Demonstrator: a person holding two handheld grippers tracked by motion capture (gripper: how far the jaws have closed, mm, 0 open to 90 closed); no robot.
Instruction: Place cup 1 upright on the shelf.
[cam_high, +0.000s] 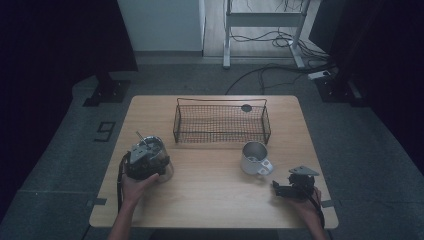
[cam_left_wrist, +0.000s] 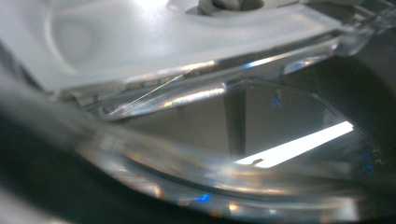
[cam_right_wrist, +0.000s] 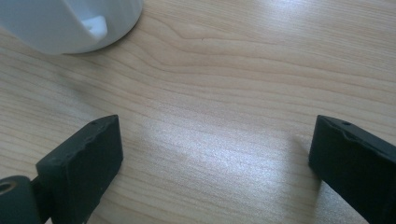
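From the high view, the left gripper (cam_high: 145, 160) sits at a clear glass jug (cam_high: 159, 152) near the counter's (cam_high: 210, 200) left front, a thin rod sticking up from the jug; whether its jaws press the glass cannot be told from here. The right gripper (cam_high: 287, 189) rests at the right front, just short of a white mug (cam_high: 254, 157), and a wire basket (cam_high: 222, 121) stands empty behind. The left gripper view is pressed right up to curved glass (cam_left_wrist: 196, 140) and a pale lid-like part, jaws unseen, so the grip remains unclear. In the right gripper view the jaws stand wide apart over bare wood, holding nothing, the mug (cam_right_wrist: 70, 23) ahead. The step looks like securing the jug; next would likely be lifting it towards the basket, steadily.
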